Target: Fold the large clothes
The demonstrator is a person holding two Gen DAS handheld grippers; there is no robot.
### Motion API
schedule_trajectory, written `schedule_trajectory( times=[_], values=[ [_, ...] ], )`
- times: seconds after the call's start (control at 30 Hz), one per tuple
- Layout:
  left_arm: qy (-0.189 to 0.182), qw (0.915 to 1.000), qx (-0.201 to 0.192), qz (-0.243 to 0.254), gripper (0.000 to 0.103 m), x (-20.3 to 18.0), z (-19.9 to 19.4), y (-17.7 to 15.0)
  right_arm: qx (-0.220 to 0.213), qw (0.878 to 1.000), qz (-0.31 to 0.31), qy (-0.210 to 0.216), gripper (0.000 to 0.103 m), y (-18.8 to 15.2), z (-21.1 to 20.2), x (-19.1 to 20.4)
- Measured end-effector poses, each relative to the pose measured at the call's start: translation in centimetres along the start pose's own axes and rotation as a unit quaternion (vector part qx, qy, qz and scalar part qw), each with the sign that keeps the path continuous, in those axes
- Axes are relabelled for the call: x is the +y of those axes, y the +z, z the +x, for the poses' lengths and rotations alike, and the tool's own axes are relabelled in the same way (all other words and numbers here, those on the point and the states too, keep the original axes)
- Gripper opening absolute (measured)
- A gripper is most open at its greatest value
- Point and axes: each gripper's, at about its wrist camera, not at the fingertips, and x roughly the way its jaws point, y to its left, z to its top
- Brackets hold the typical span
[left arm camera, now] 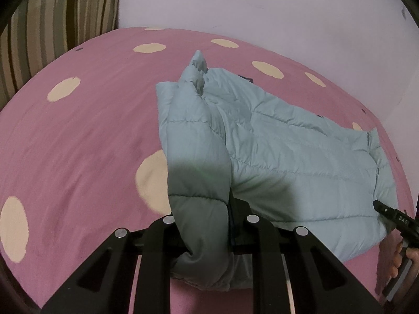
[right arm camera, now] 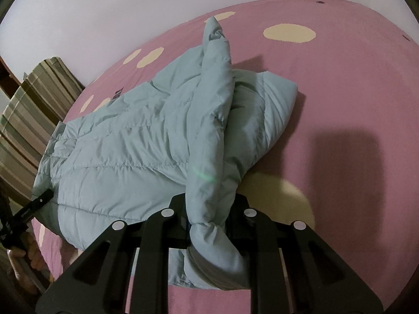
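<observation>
A pale blue-green puffer jacket [left arm camera: 275,146] lies on a pink bed with cream dots [left arm camera: 78,136]. My left gripper [left arm camera: 207,225] is shut on one sleeve end [left arm camera: 201,209], which passes between its fingers. The right gripper's tip [left arm camera: 387,212] shows at the jacket's right edge in this view. In the right wrist view the jacket [right arm camera: 125,144] spreads to the left, and my right gripper [right arm camera: 209,219] is shut on a sleeve end [right arm camera: 209,183], lifted off the bed [right arm camera: 353,91]. The left gripper's tip [right arm camera: 39,201] shows at the jacket's left edge.
A striped green-and-brown cushion or chair [left arm camera: 57,26] stands beyond the bed's far left corner, also in the right wrist view [right arm camera: 31,110]. A pale wall [left arm camera: 262,7] runs along the far side of the bed.
</observation>
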Motion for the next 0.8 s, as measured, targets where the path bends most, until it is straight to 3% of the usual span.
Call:
schedule_trajectory(
  times=[0.37,0.8],
  values=[
    [0.004,0.9999,0.008,-0.006,0.020,1.3,-0.8,-2.6,0.007,1.000,-0.005,0.002,0.021,-0.7,-0.4,0.0],
    [0.028,0.9996,0.011,0.001,0.032,1.3,-0.7,-3.5,-0.006,1.000,-0.003,-0.023,0.042,-1.3,-1.2,-0.2]
  ],
)
